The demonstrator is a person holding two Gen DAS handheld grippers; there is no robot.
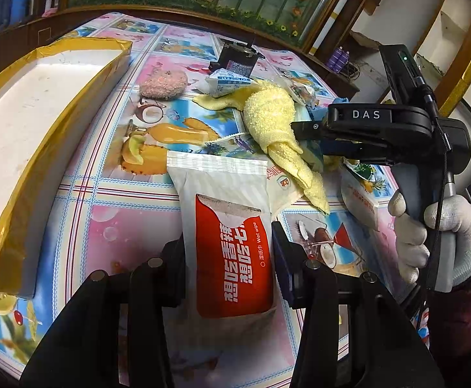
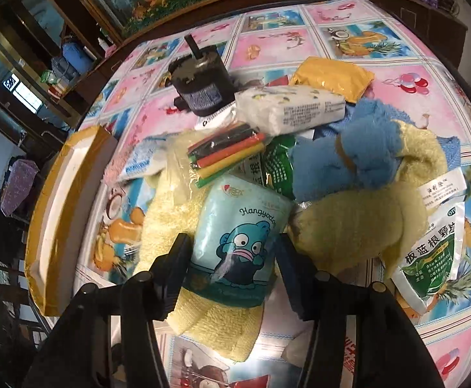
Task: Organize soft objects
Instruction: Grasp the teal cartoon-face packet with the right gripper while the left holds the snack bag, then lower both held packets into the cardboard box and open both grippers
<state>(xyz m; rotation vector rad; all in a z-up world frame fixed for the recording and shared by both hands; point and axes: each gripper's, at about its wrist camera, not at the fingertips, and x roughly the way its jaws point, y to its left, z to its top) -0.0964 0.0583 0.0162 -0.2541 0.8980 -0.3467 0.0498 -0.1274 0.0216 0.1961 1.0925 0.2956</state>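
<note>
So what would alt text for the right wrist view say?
A hand-held gripper closes on a pale blue cartoon tissue pack lying on a yellow towel, amid packets on a colourful tablecloth.

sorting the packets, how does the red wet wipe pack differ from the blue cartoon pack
The wet wipe pack is white with a red label and lies on the bare tablecloth; the blue cartoon pack is pale blue with a fish-like figure and lies on a yellow towel. Both are soft flat packets, each between one claw's fingers.
</note>
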